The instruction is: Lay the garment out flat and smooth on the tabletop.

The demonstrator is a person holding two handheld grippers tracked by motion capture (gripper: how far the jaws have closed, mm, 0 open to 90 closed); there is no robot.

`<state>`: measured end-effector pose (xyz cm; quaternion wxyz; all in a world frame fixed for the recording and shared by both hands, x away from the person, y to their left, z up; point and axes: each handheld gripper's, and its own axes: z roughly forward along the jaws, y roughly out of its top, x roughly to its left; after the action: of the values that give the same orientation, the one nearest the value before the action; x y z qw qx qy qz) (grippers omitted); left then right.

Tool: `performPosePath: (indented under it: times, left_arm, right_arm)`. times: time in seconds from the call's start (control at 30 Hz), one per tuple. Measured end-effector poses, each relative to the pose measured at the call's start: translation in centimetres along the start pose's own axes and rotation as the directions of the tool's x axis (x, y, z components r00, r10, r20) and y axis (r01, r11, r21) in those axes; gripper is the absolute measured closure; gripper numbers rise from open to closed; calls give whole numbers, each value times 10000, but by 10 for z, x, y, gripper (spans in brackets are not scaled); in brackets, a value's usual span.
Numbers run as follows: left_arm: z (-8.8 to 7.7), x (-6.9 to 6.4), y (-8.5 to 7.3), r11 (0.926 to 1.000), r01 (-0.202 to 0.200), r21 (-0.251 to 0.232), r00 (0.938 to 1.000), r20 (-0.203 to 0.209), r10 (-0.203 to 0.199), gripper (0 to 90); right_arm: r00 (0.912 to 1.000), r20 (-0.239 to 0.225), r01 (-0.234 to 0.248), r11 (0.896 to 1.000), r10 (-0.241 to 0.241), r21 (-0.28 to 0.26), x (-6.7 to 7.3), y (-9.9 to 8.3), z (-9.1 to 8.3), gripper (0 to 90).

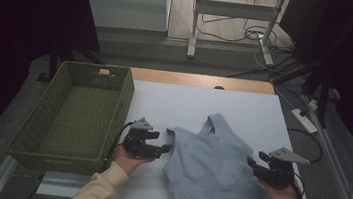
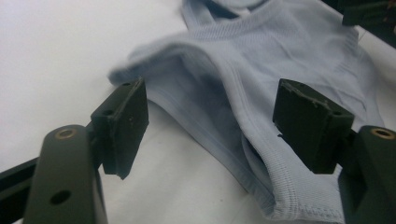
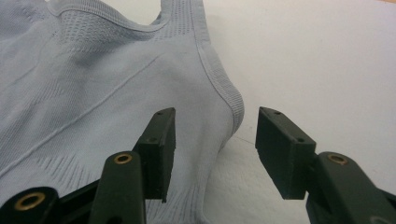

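Light blue tank top (image 1: pixel 209 166) was laid flat on white table (image 1: pixel 244 107), between grippers. Judged soft, light, floppy; best pinched at ribbed side hems. Left gripper (image 1: pixel 162 150) and right gripper (image 1: pixel 251 163) were both held apart, nothing clamped.

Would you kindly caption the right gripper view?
Open right tongs straddle the side edge of a light-blue ribbed fabric top.

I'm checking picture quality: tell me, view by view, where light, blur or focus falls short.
High view: dim, room edges nearly black, white table brightest. Left gripper view: the top is smeared at its near folded edge, jaws sharp. Right gripper view: evenly lit, fabric weave crisp, table slightly washed out.
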<state>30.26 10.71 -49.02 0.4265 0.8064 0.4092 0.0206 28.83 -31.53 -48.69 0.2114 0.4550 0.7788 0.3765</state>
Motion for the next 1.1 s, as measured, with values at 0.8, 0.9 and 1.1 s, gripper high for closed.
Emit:
performPosePath:
  times: [0.8, 0.9, 1.1]
  left_arm:
    - [32, -15, -12, 9813, -587, 1832, 9855, 1675, 277, 806]
    - [31, -14, -11, 9817, -610, 1803, 9880, 1507, 337, 811]
    - [26, -6, -9, 9864, -496, 1565, 9948, 953, 349, 813]
  right_arm:
    - [9998, 222, -5, 10000, 6, -48, -3, -1, 0, 452]
    - [9998, 207, -59, 10000, 58, 69, -5, -1, 1, 443]
    - [10000, 34, -62, 9991, 60, 417, -6, -3, 6, 435]
